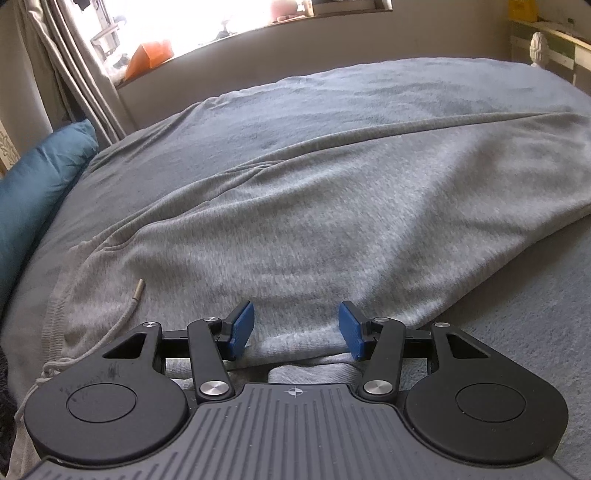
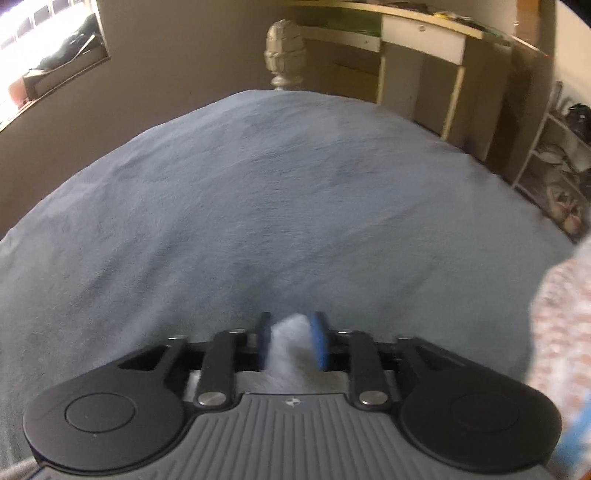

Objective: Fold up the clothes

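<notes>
Bright window, grey-covered bed, wooden shelving

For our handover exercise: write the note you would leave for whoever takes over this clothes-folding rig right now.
Left gripper: open, pads apart over the near edge of the grey garment, pressing on nothing.
Right gripper: a fold of pale grey fabric sits between its pads; the view is blurred, so whether they still press it cannot be told.
The garment lies spread on the blue-grey bedcover, its drawstring loose at the left.
Done: partly laid out. Left: the folding itself, which looks unfinished.
</notes>
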